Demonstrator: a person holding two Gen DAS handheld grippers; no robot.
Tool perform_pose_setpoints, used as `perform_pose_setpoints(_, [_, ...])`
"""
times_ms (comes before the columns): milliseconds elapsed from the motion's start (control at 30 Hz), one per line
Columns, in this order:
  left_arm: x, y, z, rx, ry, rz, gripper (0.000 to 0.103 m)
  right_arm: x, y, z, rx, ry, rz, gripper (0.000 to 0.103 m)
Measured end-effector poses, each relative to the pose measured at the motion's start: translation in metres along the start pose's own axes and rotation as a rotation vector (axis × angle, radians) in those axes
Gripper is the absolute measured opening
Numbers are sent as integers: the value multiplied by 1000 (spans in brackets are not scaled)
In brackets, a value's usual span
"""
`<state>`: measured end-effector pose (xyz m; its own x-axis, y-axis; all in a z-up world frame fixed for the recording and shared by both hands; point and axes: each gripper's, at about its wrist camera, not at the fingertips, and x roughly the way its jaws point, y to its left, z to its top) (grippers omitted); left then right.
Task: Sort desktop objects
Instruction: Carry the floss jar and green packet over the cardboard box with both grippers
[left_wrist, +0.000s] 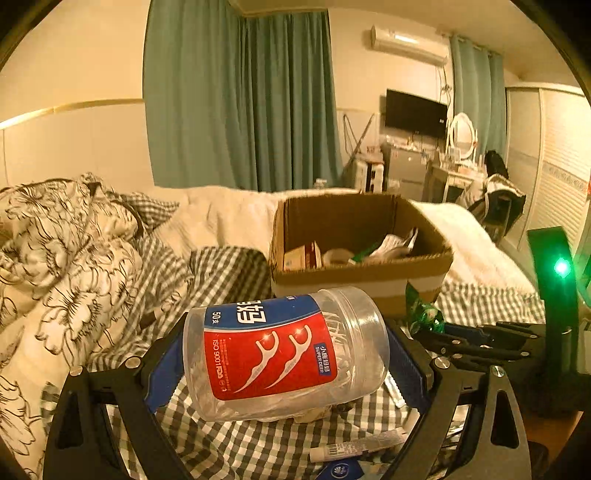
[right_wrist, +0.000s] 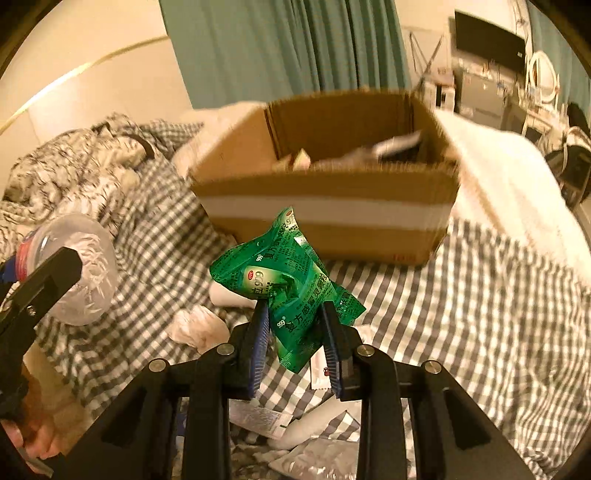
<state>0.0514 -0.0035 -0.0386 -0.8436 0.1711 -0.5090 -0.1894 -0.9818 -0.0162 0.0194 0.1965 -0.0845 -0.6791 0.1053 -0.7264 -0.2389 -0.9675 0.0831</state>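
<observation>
- While both grippers are loaded up, this looks like the carry-to-the-box step of the sort: each one has an item lifted off the checked bedsheet (right_wrist: 480, 314) and the cardboard box (left_wrist: 360, 275) sits straight ahead with a few bits already inside.
- Left gripper (left_wrist: 286, 363) is clamped on the floss pick jar (left_wrist: 284, 352), blue pads pressing on its two ends. Jar lies on its side, long axis running across the view between the fingers, clear lid end pointing right and tipped slightly up, label facing the camera sideways.
- Right gripper (right_wrist: 295, 332) is pinched tight on the green sachets (right_wrist: 286, 284), a crumpled bunch of them. The bunch stands more or less upright out of the jaws, long axis vertical-ish, top corner aimed toward the box's front wall.
- Both items hang above the sheet, just in front of the box and not yet over its rim. Jar also shows at the left edge of the right wrist view, so the two grippers are close side by side.
- Next move, I'd guess: go up and forward until each item clears the front rim, then let go over the opening. The jar is wide, so it probably wants the emptier left half of the box. Sachets are floppy and could snag on the rim if they go in low.
- Plenty of loose packets and tissue left on the sheet, so the sort is nowhere near done.
</observation>
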Motion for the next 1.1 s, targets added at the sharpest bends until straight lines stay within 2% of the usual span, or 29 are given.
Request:
perform_pose_setpoints(100, [-14, 3, 8, -23, -21, -31, 96, -23, 0, 6, -5, -57, -5, 27])
perform_pose_setpoints(300, [-44, 0, 23, -8, -105, -31, 96, -75, 0, 18, 12, -183, 5, 27])
perform_pose_setpoints(567, [-67, 2, 49, -10, -175, -26, 96, -139, 8, 27, 28, -340, 26, 27])
perform_pose_setpoints(767, [-71, 5, 88, -20, -189, -77, 95, -161, 17, 38, -14, -392, 63, 27])
perform_pose_setpoints(967, [-71, 11, 121, -29, -197, -53, 95, -176, 6, 61, 10, -461, 74, 27])
perform_pose_setpoints(1100, [-69, 13, 147, -28, -202, -39, 95, -173, 11, 87, -52, -466, 86, 27])
